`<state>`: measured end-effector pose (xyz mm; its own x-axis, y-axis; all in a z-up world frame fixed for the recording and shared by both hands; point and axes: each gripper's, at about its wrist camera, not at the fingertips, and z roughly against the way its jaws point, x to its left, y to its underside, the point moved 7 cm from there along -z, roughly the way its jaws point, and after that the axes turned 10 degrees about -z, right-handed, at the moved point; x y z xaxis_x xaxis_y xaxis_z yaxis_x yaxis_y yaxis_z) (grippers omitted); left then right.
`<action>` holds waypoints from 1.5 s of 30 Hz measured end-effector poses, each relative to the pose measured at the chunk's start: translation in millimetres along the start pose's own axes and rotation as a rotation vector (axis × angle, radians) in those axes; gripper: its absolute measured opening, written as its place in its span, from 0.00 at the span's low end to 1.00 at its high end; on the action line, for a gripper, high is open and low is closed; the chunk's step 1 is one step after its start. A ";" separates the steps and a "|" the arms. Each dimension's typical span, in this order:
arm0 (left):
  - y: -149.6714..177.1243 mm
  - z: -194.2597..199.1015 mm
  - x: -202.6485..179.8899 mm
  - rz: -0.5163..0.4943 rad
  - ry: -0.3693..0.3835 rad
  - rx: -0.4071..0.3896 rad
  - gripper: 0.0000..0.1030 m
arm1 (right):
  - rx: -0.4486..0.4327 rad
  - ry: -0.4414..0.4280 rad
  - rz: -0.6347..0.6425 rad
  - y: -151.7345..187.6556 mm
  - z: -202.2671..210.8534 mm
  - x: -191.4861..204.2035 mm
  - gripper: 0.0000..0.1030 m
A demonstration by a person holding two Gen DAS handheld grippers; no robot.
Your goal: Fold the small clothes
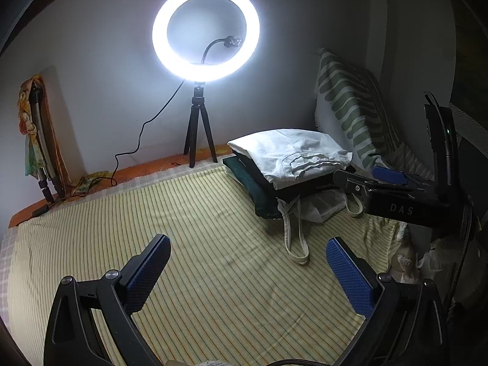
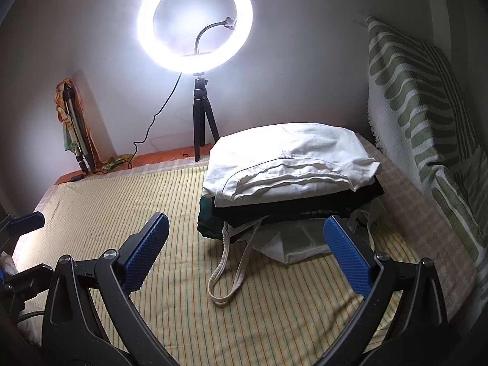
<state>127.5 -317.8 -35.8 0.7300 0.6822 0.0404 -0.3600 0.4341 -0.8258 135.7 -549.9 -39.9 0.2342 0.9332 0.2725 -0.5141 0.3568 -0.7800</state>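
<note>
Both hand-held grippers, left and right, are spread wide with nothing in them. The stack of clothes sits near the bed's far right corner. I'd pinch the white top piece by 2 corners and drag it to the bare middle.

One ring light, one clothes stack, two tripods.

Matt striped cloth sheet; soft white cotton garment; textured blue rubbery pads.
</note>
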 end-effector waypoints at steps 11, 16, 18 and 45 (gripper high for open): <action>12.9 -5.0 3.0 -0.008 -0.003 0.019 1.00 | 0.004 0.010 0.000 10.0 -10.4 2.2 1.00; 14.5 -3.9 2.9 -0.015 -0.008 0.022 1.00 | 0.002 0.006 -0.016 9.5 -12.7 1.9 1.00; 14.9 -2.9 3.4 -0.017 -0.010 0.022 1.00 | 0.009 0.006 -0.019 10.4 -14.6 1.6 1.00; 15.0 1.0 6.1 -0.019 -0.014 0.021 1.00 | 0.013 0.011 -0.040 12.9 -17.8 2.0 1.00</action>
<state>126.0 -306.6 -47.4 0.7286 0.6819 0.0643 -0.3584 0.4595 -0.8126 144.2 -544.3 -59.5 0.2634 0.9178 0.2971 -0.5148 0.3942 -0.7613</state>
